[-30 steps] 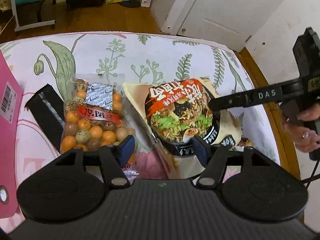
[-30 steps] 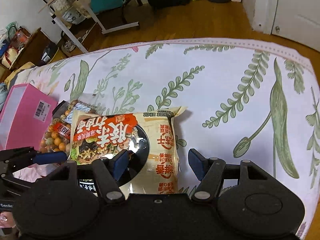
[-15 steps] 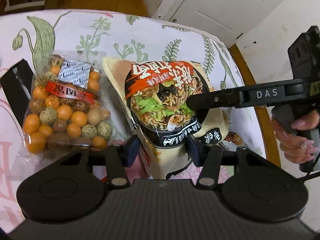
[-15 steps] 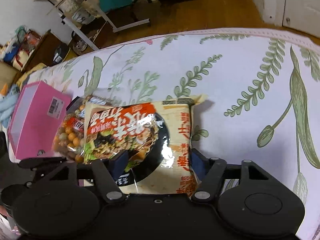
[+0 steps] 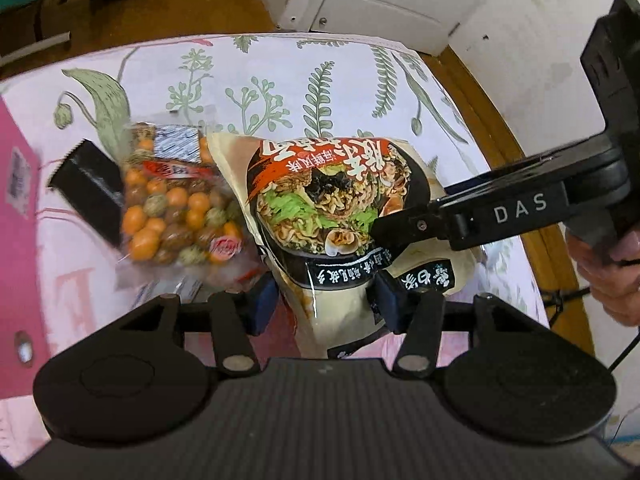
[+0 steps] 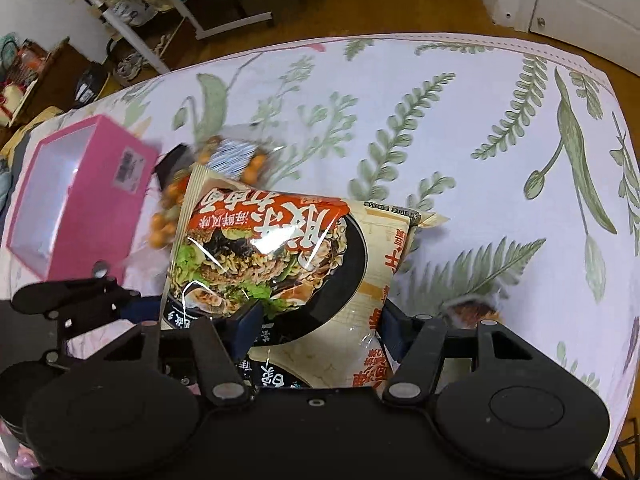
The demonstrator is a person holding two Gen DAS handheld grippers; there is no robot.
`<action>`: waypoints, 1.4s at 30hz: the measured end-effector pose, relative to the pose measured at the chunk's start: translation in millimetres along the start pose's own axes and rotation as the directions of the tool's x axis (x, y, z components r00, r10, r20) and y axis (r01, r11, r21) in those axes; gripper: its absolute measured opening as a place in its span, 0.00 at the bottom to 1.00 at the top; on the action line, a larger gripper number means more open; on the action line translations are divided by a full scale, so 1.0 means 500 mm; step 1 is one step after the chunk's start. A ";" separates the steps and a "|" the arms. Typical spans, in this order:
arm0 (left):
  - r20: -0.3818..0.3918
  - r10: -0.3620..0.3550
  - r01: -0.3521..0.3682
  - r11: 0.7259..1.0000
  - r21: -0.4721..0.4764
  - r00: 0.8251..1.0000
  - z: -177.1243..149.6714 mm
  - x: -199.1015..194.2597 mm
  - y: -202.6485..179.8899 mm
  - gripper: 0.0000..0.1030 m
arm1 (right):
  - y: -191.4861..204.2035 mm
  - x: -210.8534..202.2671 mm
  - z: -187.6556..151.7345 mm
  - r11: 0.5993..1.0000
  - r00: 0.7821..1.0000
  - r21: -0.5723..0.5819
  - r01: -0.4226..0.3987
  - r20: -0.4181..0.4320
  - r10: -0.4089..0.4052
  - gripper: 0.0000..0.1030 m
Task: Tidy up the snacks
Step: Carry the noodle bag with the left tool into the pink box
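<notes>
only the right wrist view shows the pink box [image 6: 76,196] whole, on the floral tablecloth [image 6: 460,128]. both the left gripper [image 5: 324,300] and right gripper [image 6: 316,322] clamp the noodle packet [image 6: 276,256], beside the bag of coated nuts [image 5: 176,208]. left view alone reads "das" on the right gripper.

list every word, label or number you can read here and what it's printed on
"DAS": white letters on the black arm of the right gripper, seen in the left wrist view.
Large white Chinese characters on the red banner of the noodle packet: visible, but upside down and not surely readable.
Barcode sticker on the pink box: too blurred.
Red label on the bag of coated nuts: too blurred.
</notes>
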State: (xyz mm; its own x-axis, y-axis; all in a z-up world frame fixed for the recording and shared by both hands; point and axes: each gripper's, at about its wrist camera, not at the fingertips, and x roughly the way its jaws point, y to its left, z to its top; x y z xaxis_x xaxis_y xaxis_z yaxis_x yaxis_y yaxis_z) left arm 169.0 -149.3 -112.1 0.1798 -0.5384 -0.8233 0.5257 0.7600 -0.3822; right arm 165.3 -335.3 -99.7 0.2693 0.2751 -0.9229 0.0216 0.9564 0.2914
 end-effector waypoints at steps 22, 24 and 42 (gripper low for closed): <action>0.025 0.127 -0.126 0.992 -0.022 0.992 -0.152 -0.327 0.112 0.50 | 0.352 -0.086 -0.082 0.946 0.995 -0.309 -0.096 -0.022 0.093 0.60; 0.028 0.125 -0.125 0.992 -0.033 0.992 -0.150 -0.354 0.153 0.50 | 0.387 -0.083 -0.067 0.931 0.994 -0.348 -0.105 -0.024 0.103 0.54; 0.098 0.297 -0.285 0.951 -0.120 0.950 -0.105 -0.450 0.460 0.51 | 0.600 0.070 0.109 0.905 0.965 -0.349 -0.242 0.008 0.261 0.39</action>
State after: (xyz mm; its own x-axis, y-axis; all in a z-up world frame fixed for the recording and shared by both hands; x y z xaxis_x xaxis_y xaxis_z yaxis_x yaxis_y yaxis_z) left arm 205.7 165.9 -36.7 0.4085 -0.3210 -0.8545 0.3492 0.9199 -0.1786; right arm 233.7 -44.2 -31.0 0.2728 0.5149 -0.8127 -0.3822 0.8332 0.3996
